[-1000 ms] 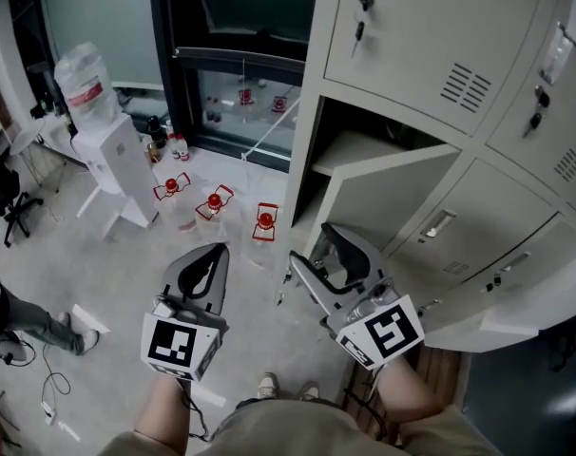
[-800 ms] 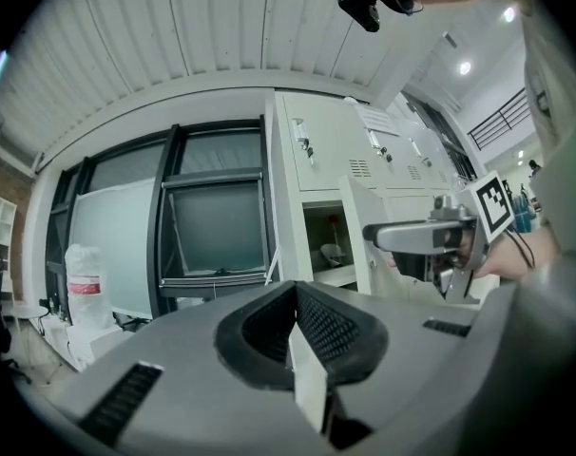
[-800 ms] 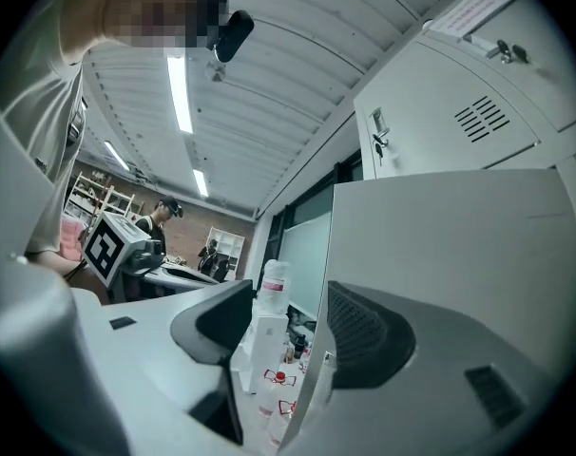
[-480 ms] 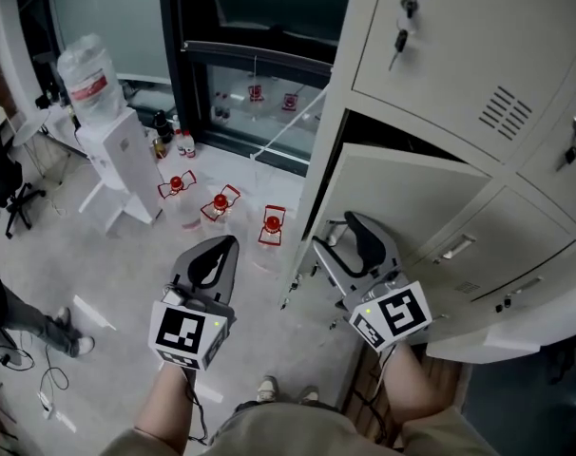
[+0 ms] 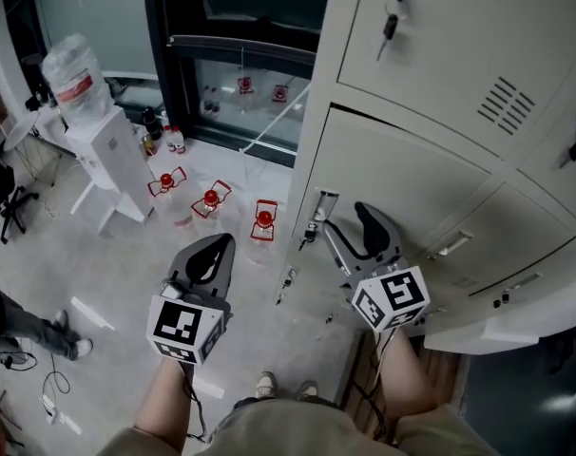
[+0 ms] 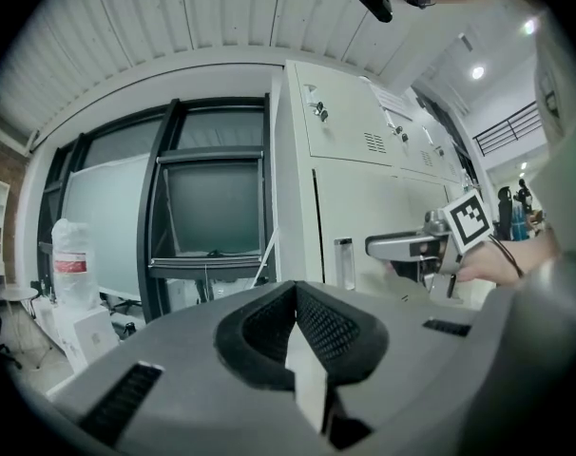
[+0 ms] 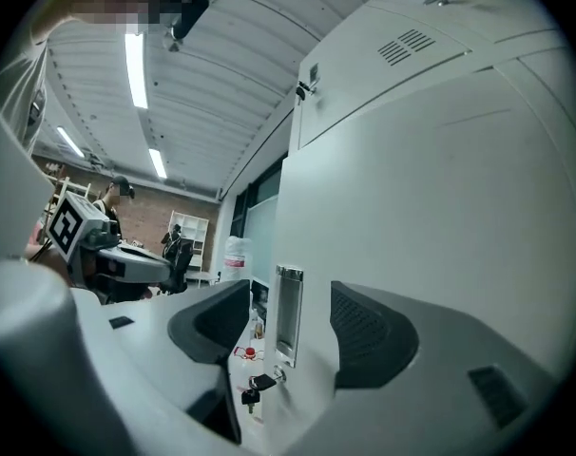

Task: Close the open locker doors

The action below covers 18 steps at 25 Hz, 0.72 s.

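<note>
The beige locker door lies almost flush with the cabinet, and a thin dark gap shows along its top. Its free edge carries a chrome handle and a dangling key. My right gripper is open, and its jaws have just been opening. The door's edge with the handle stands between them, unpressed. My left gripper hangs left of the lockers with its jaws shut on nothing. Another pale door juts out low at the right.
A white water dispenser with its bottle stands at the back left. Several red-topped items sit on the floor near the dark window frame. A person's leg and cables lie at the left edge. A key hangs in the upper locker.
The locker door has swung from ajar to nearly flush with the cabinet. My right gripper followed it forward with its jaws spreading. The left gripper drifted slightly.
</note>
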Each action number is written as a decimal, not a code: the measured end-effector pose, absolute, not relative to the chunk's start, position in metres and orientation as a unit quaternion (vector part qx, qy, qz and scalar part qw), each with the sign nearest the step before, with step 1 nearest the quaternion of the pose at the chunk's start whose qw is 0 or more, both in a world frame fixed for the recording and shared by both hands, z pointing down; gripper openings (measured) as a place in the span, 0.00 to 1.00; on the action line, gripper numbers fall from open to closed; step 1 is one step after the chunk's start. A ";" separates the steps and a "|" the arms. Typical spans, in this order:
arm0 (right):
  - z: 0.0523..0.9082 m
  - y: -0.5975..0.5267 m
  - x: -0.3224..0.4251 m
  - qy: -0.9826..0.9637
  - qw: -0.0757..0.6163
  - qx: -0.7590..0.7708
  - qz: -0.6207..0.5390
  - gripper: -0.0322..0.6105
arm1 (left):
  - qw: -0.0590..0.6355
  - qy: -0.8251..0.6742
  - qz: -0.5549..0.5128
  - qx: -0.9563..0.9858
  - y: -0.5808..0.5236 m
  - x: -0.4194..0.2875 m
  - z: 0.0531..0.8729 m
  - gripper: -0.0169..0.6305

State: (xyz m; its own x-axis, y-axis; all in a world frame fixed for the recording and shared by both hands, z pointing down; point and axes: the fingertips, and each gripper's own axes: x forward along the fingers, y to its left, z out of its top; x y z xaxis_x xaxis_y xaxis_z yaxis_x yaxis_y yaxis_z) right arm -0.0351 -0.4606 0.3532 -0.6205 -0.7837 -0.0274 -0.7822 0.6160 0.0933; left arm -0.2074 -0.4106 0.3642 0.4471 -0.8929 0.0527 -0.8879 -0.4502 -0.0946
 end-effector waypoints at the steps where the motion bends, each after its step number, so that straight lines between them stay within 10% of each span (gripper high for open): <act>1: 0.354 -0.463 -0.033 -0.897 0.002 0.440 -0.040 0.47 | 0.024 0.522 -0.048 -0.851 -0.411 -0.205 0.365 0.04; 18: 0.346 -0.451 0.001 -0.884 0.011 0.467 -0.021 0.46 | 0.040 0.511 -0.047 -0.857 -0.391 -0.182 0.348 0.04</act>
